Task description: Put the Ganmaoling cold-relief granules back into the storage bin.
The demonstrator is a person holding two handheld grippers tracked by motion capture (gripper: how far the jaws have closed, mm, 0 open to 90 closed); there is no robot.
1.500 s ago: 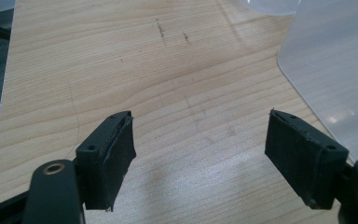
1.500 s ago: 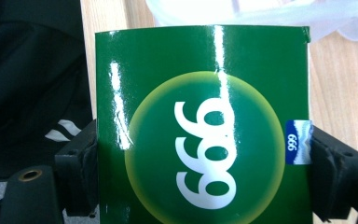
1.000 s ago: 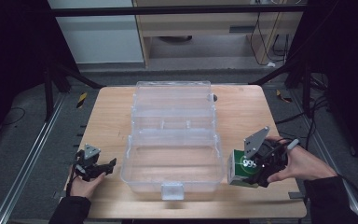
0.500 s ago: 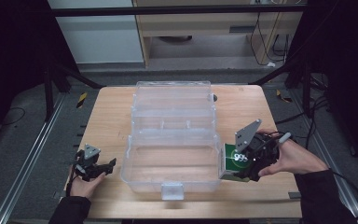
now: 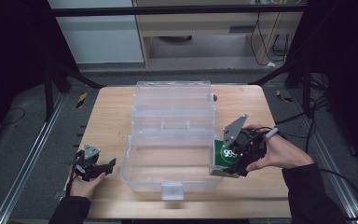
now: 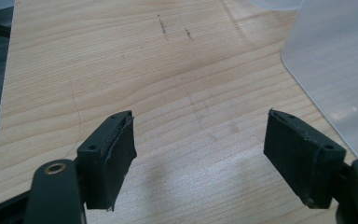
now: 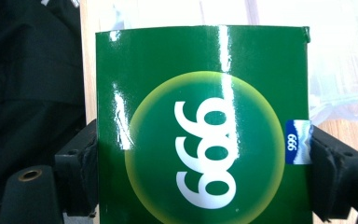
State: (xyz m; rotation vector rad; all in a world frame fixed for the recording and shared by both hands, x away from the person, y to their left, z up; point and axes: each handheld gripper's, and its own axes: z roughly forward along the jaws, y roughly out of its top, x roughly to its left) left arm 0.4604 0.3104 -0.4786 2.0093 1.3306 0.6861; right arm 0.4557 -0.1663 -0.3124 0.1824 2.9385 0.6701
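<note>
Green, glossy, printed with a white 666 on a yellow-green disc: clamped across its width in the right gripper (image 5: 229,161), pads pressed on both side faces of the carton (image 7: 200,126), as seen close up in the right gripper view. Carried a short way toward the left of the frame since a second ago, and lifted a little. Then parked at the lower right of the high view, well clear of the clear plastic case (image 5: 129,154); now held at the case's right wall, at the right of centre, carton (image 5: 224,157) slightly tilted and overlapping the edge of the near, lower tray. Cannot tell whether touching the wall or just above it. Right hand (image 5: 279,151) close behind, trailing its cable toward the right edge. Nothing changed at the lower left: left gripper (image 5: 103,167) low on the wooden table (image 5: 112,112), in the same spot as before, jaws wide apart with only bare wood grain between them (image 6: 200,158) and a corner of the case at the right of that view. Judged as mid-transfer: carton gripped and brought to the rim, not yet inside. Probably next: up over the wall, then down into the empty near tray. Worth minding the carton's lower edge catching on the rim and nudging the light case.
</note>
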